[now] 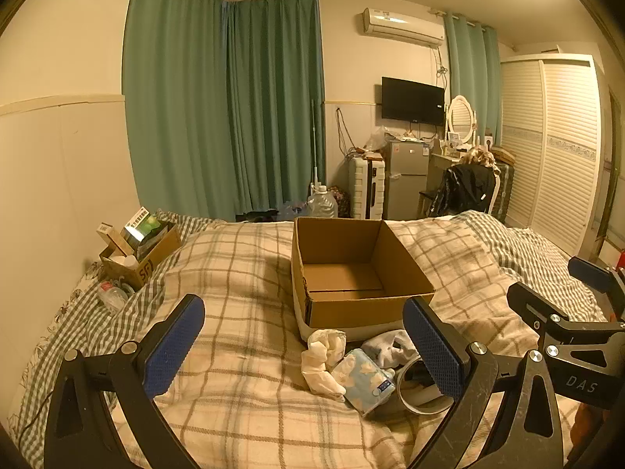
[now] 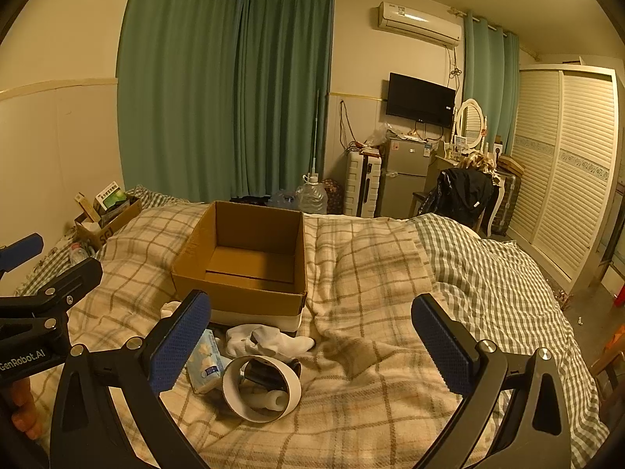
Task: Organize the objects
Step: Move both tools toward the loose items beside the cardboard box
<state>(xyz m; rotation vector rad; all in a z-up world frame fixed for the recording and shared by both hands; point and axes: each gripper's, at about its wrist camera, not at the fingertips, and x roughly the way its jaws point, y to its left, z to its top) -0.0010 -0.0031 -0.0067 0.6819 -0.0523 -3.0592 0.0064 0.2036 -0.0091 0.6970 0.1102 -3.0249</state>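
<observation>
On the plaid blanket, the rectangular open cardboard box sits behind crumpled white socks and a tape ring, both grippers, left gripper and right gripper, spread wide, gripping nothing.

The bed is covered by a cream plaid blanket beside a green checked quilt. On the blanket an open cardboard box is set, with white socks, a tissue pack and a tape roll before it.
</observation>
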